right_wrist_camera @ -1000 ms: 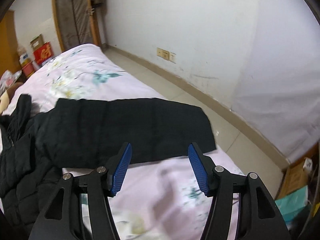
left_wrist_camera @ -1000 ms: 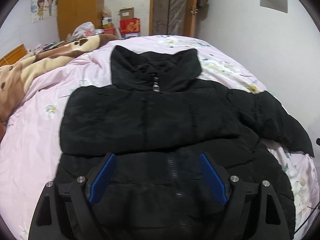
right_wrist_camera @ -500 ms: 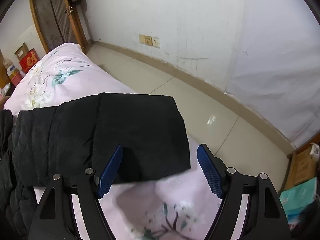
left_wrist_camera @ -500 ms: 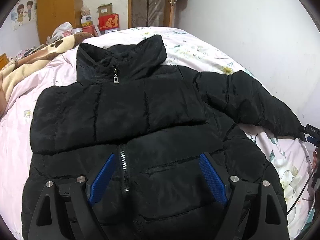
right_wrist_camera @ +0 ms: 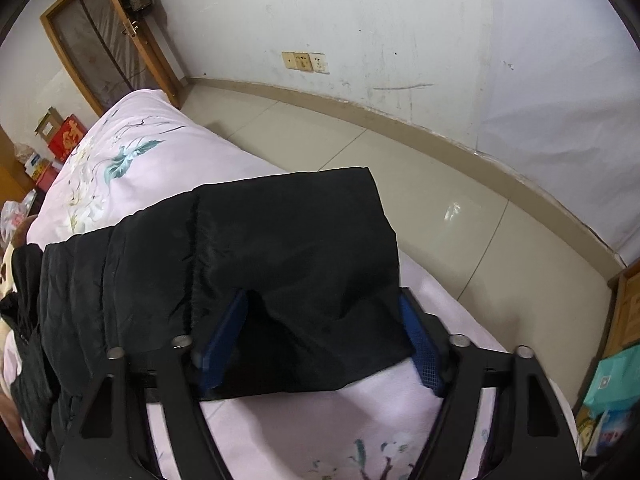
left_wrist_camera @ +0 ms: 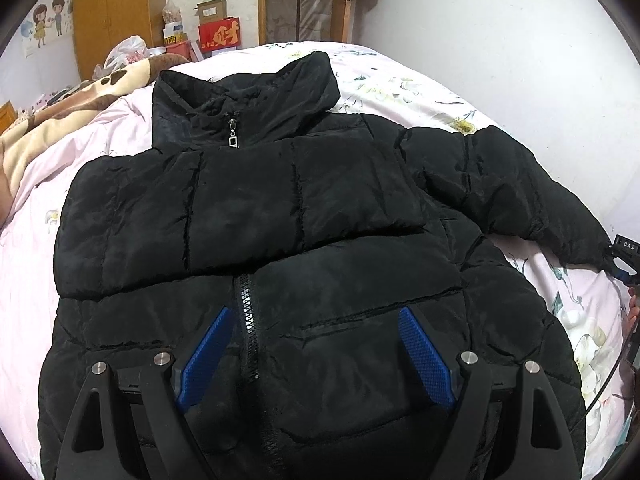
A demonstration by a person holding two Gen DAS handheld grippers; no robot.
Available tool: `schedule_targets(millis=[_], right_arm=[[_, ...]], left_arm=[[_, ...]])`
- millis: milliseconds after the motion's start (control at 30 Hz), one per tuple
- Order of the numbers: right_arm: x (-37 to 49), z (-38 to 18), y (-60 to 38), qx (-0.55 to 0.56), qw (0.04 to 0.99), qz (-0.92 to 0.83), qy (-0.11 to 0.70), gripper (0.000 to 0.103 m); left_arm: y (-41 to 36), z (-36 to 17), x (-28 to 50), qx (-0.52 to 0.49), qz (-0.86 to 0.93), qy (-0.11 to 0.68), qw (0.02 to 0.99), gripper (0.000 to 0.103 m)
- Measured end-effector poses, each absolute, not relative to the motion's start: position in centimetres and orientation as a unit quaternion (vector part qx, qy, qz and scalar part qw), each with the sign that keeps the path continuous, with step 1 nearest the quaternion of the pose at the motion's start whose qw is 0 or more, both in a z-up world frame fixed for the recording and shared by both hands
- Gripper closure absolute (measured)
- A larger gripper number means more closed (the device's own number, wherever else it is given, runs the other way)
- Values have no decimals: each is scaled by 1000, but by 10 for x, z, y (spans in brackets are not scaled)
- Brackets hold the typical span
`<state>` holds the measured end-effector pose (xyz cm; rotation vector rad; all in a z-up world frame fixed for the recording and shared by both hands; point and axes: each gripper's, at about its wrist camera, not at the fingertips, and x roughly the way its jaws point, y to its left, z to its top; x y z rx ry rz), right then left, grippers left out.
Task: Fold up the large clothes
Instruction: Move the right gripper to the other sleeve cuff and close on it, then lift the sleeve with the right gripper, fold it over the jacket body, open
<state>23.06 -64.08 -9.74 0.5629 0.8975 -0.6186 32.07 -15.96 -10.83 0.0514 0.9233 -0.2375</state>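
Note:
A black puffer jacket (left_wrist_camera: 280, 208) lies front up on the pink floral bed (left_wrist_camera: 28, 280), with its left sleeve folded across the chest. My left gripper (left_wrist_camera: 316, 316) hovers open over the lower front, its blue pads either side of the zipper (left_wrist_camera: 248, 320) and a pocket seam, with nothing gripped. The other sleeve (right_wrist_camera: 260, 240) stretches toward the bed's edge. My right gripper (right_wrist_camera: 323, 296) is down on its cuff end with its jaws closing. The left pad dents the fabric, the right pad meets the cuff edge, and cloth bunches between them.
A brown patterned blanket (left_wrist_camera: 80, 104) lies at the bed's far left. Boxes and a red carton (left_wrist_camera: 219, 36) stand by the wardrobe and door. Right of the bed are bare tiled floor (right_wrist_camera: 400, 152), a white wall and boxes (right_wrist_camera: 612, 384) at the lower right.
The right gripper came down over the sleeve end, which now lies between its pads; the jaws widened, then narrowed. The left gripper slid right across the jacket front, then held still.

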Motion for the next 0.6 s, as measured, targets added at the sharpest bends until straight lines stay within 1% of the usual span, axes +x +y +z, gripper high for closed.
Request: schedule_targets(millis=[33, 67, 133, 167, 233, 333, 600], right_arm=[[231, -96, -639, 256, 819, -296, 420, 48], [232, -93, -636, 248, 821, -298, 420, 53], [234, -89, -634, 235, 824, -297, 420, 66], [235, -89, -633, 232, 825, -297, 421, 69], [236, -85, -631, 222, 826, -300, 422, 82], [237, -73, -622, 194, 835, -300, 418, 89], [243, -22, -580, 132, 870, -280, 384, 91]], left_arm=[[-158, -108, 321, 24, -114, 445, 888, 18], [-157, -108, 321, 23, -111, 445, 888, 18], [-154, -108, 321, 20, -110, 446, 888, 18], [-153, -108, 321, 19, -109, 446, 888, 18], [-150, -108, 322, 21, -106, 446, 889, 18], [-146, -104, 322, 22, -108, 442, 890, 18], [-128, -87, 320, 18, -98, 431, 897, 18]])
